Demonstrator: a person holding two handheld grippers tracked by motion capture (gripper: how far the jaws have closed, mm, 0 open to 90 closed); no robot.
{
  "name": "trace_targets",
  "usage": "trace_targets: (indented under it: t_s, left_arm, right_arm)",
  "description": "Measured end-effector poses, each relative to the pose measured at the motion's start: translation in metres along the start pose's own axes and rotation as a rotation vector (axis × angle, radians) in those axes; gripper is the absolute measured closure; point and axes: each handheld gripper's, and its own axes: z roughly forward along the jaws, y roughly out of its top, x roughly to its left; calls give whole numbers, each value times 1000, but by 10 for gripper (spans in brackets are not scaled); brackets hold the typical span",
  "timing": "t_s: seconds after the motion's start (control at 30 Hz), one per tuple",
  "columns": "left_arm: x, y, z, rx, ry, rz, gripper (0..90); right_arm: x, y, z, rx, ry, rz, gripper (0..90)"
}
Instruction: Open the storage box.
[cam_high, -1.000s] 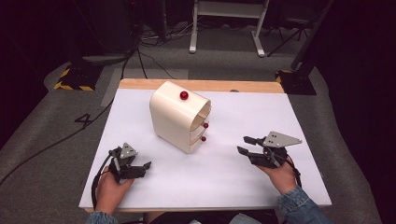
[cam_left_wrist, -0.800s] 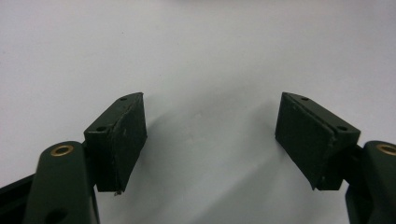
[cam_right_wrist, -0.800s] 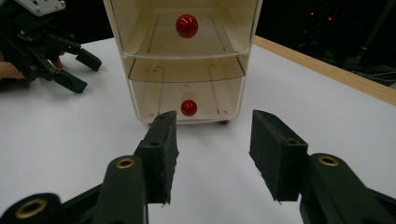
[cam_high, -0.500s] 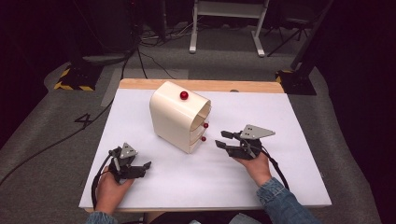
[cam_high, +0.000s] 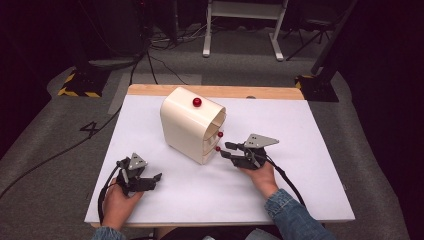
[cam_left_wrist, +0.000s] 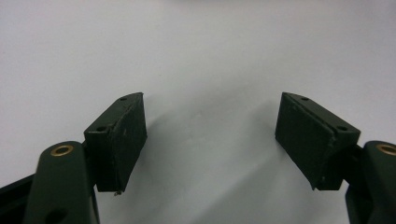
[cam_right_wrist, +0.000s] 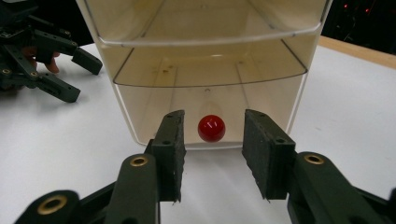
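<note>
Right gripper view: your right claw (cam_right_wrist: 212, 154), jaws apart, lines up on the bottom drawer's red knob (cam_right_wrist: 211, 128), frame centre. Next, likely close and pull. Left claw (cam_left_wrist: 210, 140) idles apart over bare surface (cam_left_wrist: 210, 56).

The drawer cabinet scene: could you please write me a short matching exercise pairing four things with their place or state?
Things:
1. drawer cabinet
2. bottom drawer knob
3. left gripper
4. right gripper

Descriptions:
A. red, between open jaws, not gripped
B. cream, standing mid-table
C. open, over bare white table, near the front edge
D. open, aimed at the cabinet's front

Pairs: 1-B, 2-A, 3-C, 4-D
</note>
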Motion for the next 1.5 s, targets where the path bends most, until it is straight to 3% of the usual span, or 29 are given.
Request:
trace_targets:
  t_s: [0.33, 0.43, 0.77, 1.5]
  left_arm:
    - [0, 0, 0, 0, 0, 0, 251]
    - [0, 0, 0, 0, 0, 0, 251]
    - [0, 0, 0, 0, 0, 0, 251]
    - [1, 0, 0, 5, -2, -2, 250]
  right_arm:
    - [-2, -6, 17, 12, 25, 15, 665]
    - [-1, -7, 22, 26, 16, 1, 725]
    - [-1, -8, 21, 23, 10, -8, 742]
    - [4, -14, -24, 52, -15, -7, 742]
